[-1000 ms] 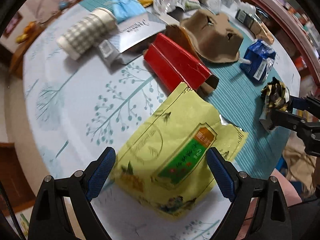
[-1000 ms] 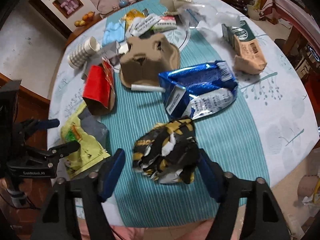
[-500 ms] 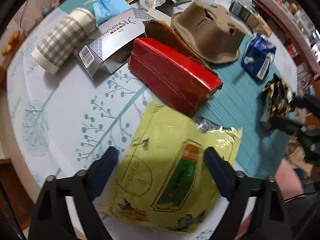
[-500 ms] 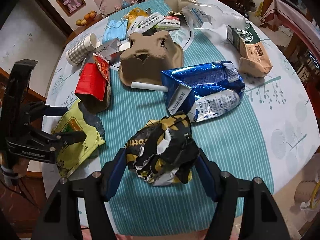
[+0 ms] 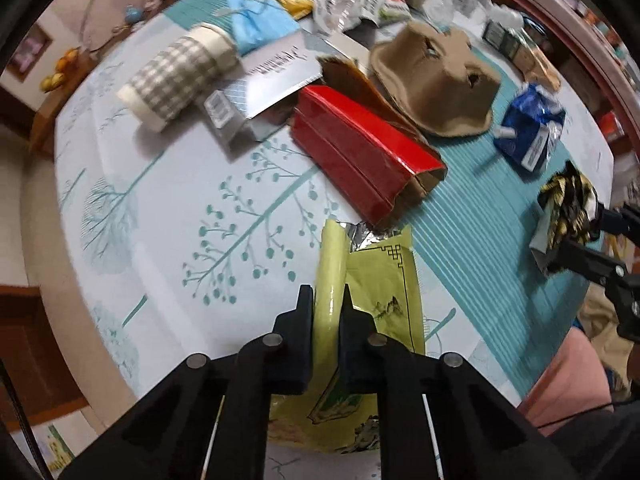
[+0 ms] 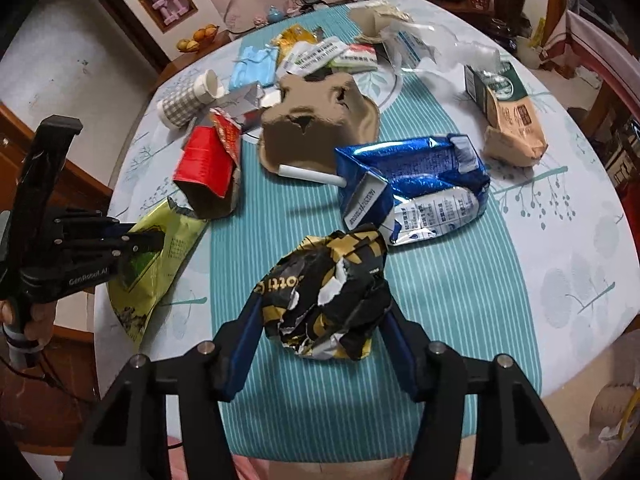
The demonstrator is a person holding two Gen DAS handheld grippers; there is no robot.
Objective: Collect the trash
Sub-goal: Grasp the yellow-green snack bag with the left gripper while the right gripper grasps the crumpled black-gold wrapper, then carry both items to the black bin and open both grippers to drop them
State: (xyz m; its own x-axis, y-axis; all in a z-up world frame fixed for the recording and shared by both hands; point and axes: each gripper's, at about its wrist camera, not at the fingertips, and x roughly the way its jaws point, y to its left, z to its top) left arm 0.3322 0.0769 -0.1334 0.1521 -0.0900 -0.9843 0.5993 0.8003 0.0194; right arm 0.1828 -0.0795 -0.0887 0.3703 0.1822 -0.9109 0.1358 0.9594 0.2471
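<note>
My left gripper (image 5: 326,300) is shut on the yellow-green foil bag (image 5: 376,280), pinching a fold of it near the table's front-left edge; the bag also shows in the right wrist view (image 6: 160,256), with the left gripper (image 6: 154,242) clamped on it. My right gripper (image 6: 320,320) is shut on a crumpled black-and-gold wrapper (image 6: 328,288), held above the teal runner; it also shows in the left wrist view (image 5: 568,208).
Round table (image 6: 580,240) with trash: red carton (image 5: 360,152), brown pulp tray (image 5: 436,76), blue foil carton (image 6: 412,188), checked paper cups (image 5: 180,76), silver box (image 5: 264,80), blue mask (image 5: 256,24), brown pouch (image 6: 512,120), plastic wrappers at the back. Cabinet at left.
My left gripper's jaws have closed on the yellow-green bag, folding it between them. My right gripper still holds the wrapper, a little higher.
</note>
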